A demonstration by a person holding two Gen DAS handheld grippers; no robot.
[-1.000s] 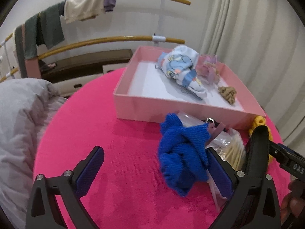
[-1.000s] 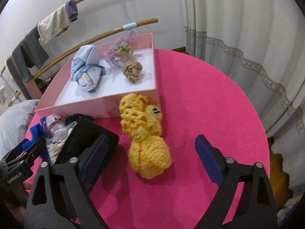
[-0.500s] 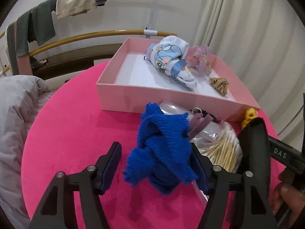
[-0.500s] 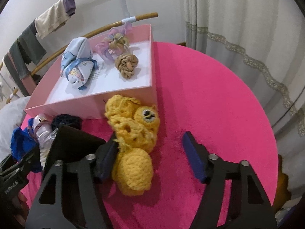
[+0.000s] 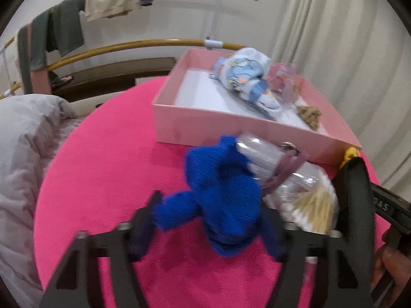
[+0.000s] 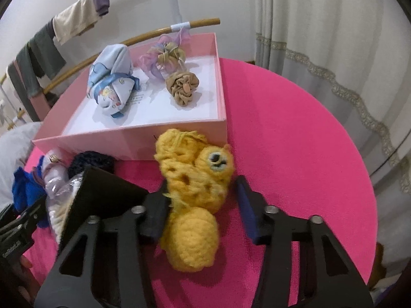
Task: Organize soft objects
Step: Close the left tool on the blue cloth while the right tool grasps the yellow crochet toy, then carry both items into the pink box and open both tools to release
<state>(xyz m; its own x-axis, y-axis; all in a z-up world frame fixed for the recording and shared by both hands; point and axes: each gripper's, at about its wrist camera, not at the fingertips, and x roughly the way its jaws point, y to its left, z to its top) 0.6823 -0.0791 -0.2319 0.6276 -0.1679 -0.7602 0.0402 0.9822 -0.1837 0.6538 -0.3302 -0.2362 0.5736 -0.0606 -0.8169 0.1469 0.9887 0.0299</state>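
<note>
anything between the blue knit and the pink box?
Yes: a clear plastic bag with a metal clasp lies between the blue knit and the pink box wall, seen in the left wrist view.
</note>
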